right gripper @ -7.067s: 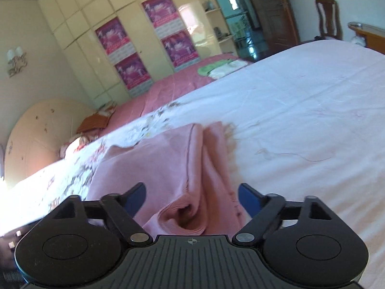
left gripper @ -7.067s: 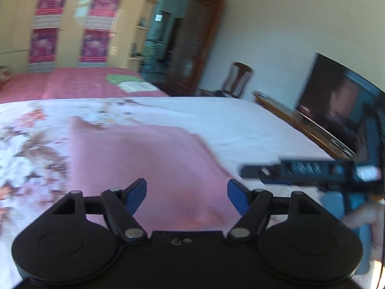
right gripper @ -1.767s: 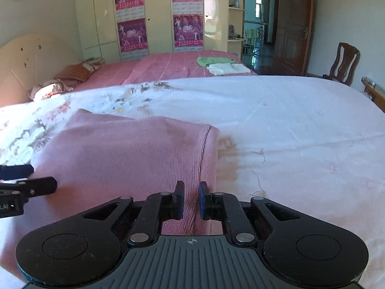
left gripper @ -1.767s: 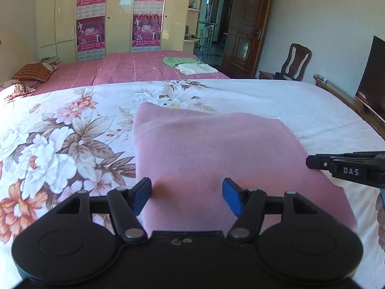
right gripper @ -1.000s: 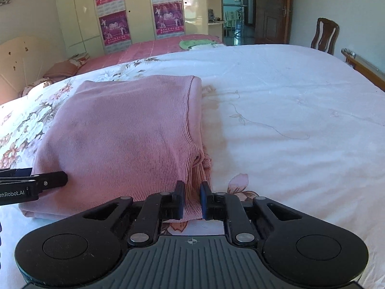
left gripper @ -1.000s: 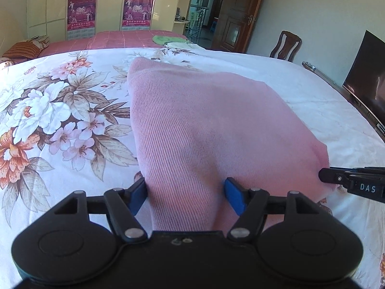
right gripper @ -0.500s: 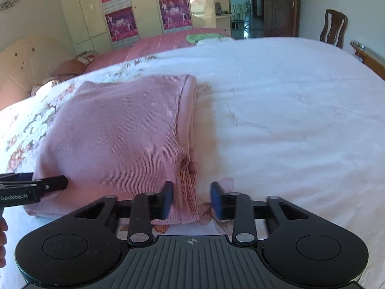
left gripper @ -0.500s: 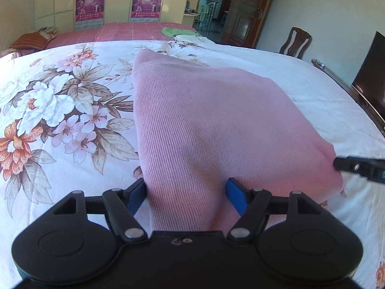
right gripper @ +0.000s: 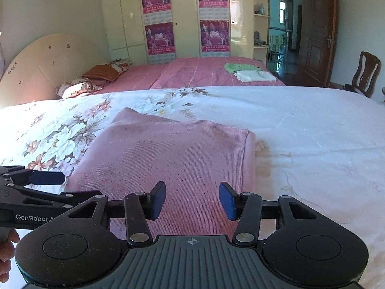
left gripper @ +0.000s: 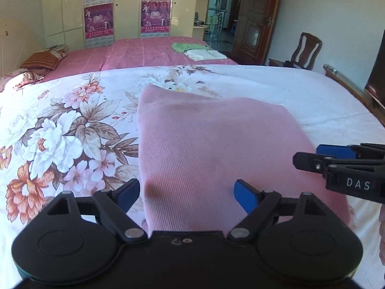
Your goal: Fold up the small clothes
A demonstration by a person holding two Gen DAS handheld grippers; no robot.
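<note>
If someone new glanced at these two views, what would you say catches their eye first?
Most likely the folded pink garment, lying flat on the floral bedsheet right ahead of both cameras. Next, the left hand-held gripper and the right hand-held gripper, both open above its near edge. Farther back, purple posters stand out on the cream wardrobe.

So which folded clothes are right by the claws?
The pink one, lying on the flowery sheet just ahead of both open claws. The green and white ones sit far away on the other bed.

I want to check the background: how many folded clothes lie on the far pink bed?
2: a green garment and a white garment just in front of it, near the far bed's right end. More may be hidden.
</note>
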